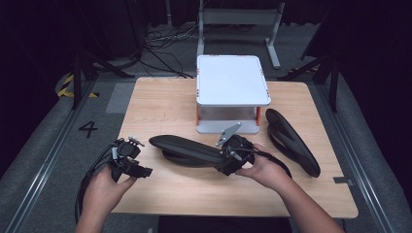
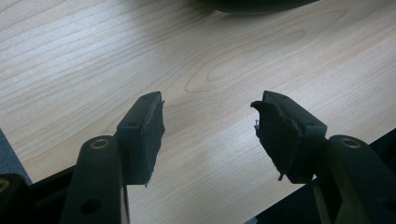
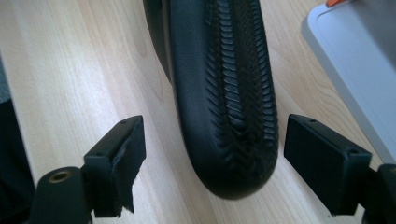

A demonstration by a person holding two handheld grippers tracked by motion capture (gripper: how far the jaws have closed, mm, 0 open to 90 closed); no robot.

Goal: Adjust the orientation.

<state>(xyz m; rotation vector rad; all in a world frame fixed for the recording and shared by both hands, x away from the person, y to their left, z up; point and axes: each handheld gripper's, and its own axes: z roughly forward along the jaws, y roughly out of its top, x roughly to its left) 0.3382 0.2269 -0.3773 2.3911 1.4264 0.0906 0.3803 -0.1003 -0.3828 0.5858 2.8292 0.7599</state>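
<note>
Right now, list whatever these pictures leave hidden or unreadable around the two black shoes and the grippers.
- Near shoe: in the high view the right gripper covers its near end; in the right gripper view the top edge cuts it off.
- Far shoe: high view, too dark for detail.
- White stand: its lower shelf lies in shadow under the top.
- Left gripper: high view, jaws too small to judge.

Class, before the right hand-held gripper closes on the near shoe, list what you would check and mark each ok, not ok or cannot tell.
1. Right hand-held gripper open: ok.
2. Near shoe sits between its jaws: ok.
3. Pads touching the shoe: not ok, gaps both sides.
4. Left hand-held gripper open and over bare table: ok.
5. Far shoe out of the way: ok.
6. White stand free on top: ok.
</note>
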